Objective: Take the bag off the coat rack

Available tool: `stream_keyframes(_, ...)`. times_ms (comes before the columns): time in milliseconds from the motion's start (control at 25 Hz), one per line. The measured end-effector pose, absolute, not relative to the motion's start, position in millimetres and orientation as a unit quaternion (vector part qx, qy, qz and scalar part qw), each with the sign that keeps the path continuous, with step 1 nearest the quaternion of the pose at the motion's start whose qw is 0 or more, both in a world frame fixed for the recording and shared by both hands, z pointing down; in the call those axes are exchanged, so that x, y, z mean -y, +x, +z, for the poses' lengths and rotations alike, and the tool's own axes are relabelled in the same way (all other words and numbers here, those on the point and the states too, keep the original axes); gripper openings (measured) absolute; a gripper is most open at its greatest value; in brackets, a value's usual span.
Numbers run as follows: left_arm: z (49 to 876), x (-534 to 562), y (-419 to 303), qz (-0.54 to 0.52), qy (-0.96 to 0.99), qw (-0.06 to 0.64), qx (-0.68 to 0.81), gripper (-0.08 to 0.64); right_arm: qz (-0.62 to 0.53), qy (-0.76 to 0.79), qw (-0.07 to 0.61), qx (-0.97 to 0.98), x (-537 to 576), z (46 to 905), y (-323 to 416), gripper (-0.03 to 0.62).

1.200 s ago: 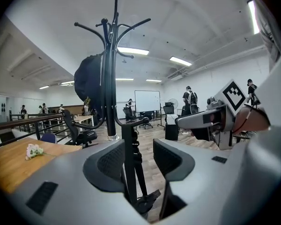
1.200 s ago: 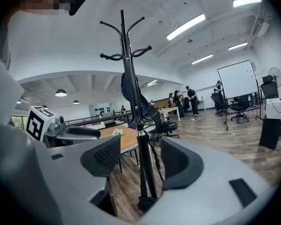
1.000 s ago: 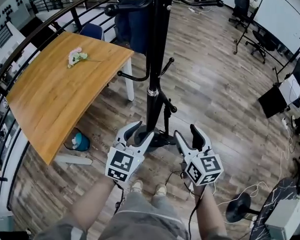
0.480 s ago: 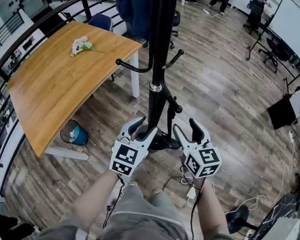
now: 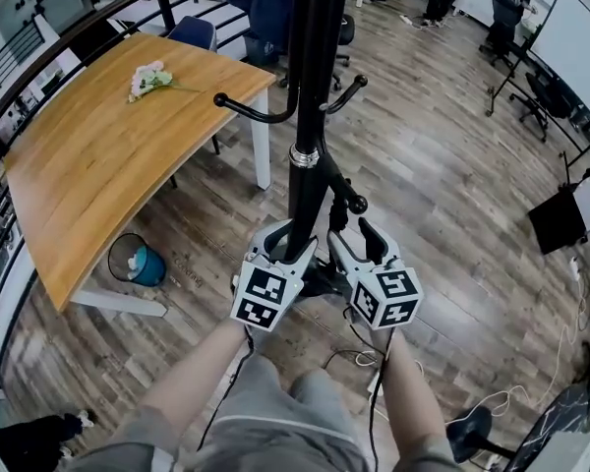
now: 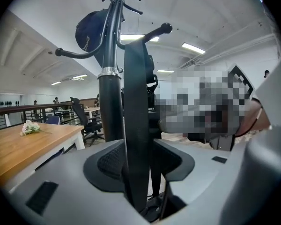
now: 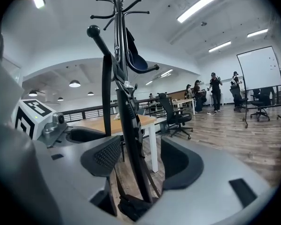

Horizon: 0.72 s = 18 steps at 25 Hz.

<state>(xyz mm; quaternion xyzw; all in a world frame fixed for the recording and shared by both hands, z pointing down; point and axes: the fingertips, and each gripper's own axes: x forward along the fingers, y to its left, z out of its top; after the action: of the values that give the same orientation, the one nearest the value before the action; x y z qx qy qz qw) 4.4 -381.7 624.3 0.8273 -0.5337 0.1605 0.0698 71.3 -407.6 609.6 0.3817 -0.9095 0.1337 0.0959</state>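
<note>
Black coat rack (image 5: 308, 116): left tool (image 5: 287, 236) and right tool (image 5: 351, 234), both released, have moved in around it; blue bag (image 6: 89, 32) hangs untouched at 12 o'clock.

A wooden table (image 5: 98, 175) stands on plank floor (image 5: 442, 195), with flowers (image 5: 149, 79) near its far edge. A bin (image 5: 136, 260) sits by its near edge, a blue chair (image 5: 192, 33) behind it. A railing (image 5: 39, 62) runs alongside. A whiteboard (image 5: 580, 42) stands far right; cables (image 5: 501, 401) trail nearby.

- Wood-plank floor (image 5: 442, 195).
- Wooden table (image 5: 88, 185) on left w/ flowers (image 5: 149, 79) on top, bin (image 5: 136, 261) under.
- Railing (image 6: 14, 110) behind table.
- Whiteboard (image 5: 582, 37) far rt; office chair (image 7: 175, 114) nearby.
- Strip lights (image 7: 195, 7) on white ceiling.
</note>
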Motion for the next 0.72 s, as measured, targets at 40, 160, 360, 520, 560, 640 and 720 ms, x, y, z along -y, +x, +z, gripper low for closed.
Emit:
stream_keyframes(40, 627, 386, 3, 0.159, 0.826, 0.070, 0.536, 0.204, 0.134, 0.382, 0.093, 0.910, 411, 611, 69, 0.279)
stream_keyframes(160, 631, 394, 1, 0.145, 0.828, 0.067, 0.538, 0.206, 0.132, 0.379, 0.087, 0.912, 418, 616, 61, 0.279)
stream_keyframes(360, 634, 403, 2, 0.131, 0.828, 0.052, 0.543, 0.204, 0.141, 0.386, 0.069, 0.909, 428, 629, 55, 0.273)
stream_keyframes(520, 632, 408, 5, 0.122, 0.831, 0.045, 0.541, 0.129, 0.141, 0.385, 0.061, 0.910, 434, 627, 50, 0.241)
stream_keyframes(560, 630, 409, 5, 0.122, 0.832, 0.044, 0.540, 0.120, 0.140, 0.384, 0.058, 0.911, 435, 624, 49, 0.195)
stream_keyframes(640, 628, 408, 3, 0.120, 0.834, 0.049, 0.537, 0.076, 0.140, 0.383, 0.054, 0.911, 436, 619, 47, 0.065)
stream_keyframes(720, 629, 404, -2, 0.119, 0.834, 0.064, 0.536, 0.015, 0.141, 0.381, 0.062, 0.912, 434, 618, 47, 0.049)
